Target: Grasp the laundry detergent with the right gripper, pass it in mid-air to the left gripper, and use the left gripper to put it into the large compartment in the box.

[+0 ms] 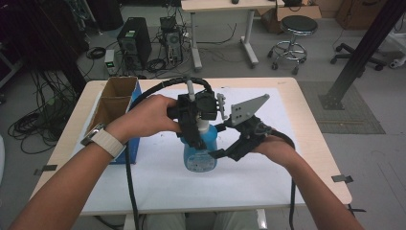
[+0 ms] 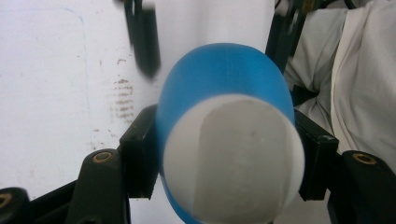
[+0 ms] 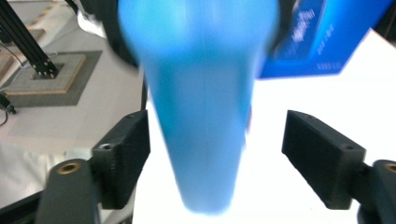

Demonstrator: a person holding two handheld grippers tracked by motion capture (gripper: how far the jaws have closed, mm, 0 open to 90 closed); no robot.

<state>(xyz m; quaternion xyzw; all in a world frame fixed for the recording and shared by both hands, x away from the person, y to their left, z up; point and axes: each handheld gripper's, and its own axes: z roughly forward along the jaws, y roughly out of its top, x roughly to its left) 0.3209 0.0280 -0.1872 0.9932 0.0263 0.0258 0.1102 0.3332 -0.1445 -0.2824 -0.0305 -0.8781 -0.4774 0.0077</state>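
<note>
Left hand-held gripper – jaws clamped on the blue bottle, pads pressing both sides of it near the top, seen clearly in the left gripper view, where the bottle sits squeezed between the two black pads with its white cap end facing the camera. In the high view this gripper comes at the bottle from 9 o'clock, the left hand wrapped round its body, a watch with a pale strap on the wrist.

Right hand-held gripper – jaws partly apart, not gripping. In the right gripper view the bottle stands between the pads with a gap on each side, wider on the right; the picture is blurred there. In the high view it reaches in from 4 o'clock of the bottle, low on the body, the grey three-cornered plate on top, the right hand behind it.

Bottle stands upright near the middle of the worktop, on the white sheet that covers most of it.

Outward – an open cardboard box with blue sides at 9 o'clock of the bottle, near the worktop's left edge, just beside the left forearm. Black cables trail from both grippers towards 6 o'clock. Beyond the worktop at 12 o'clock: floor with computer towers, another desk and a stool.
</note>
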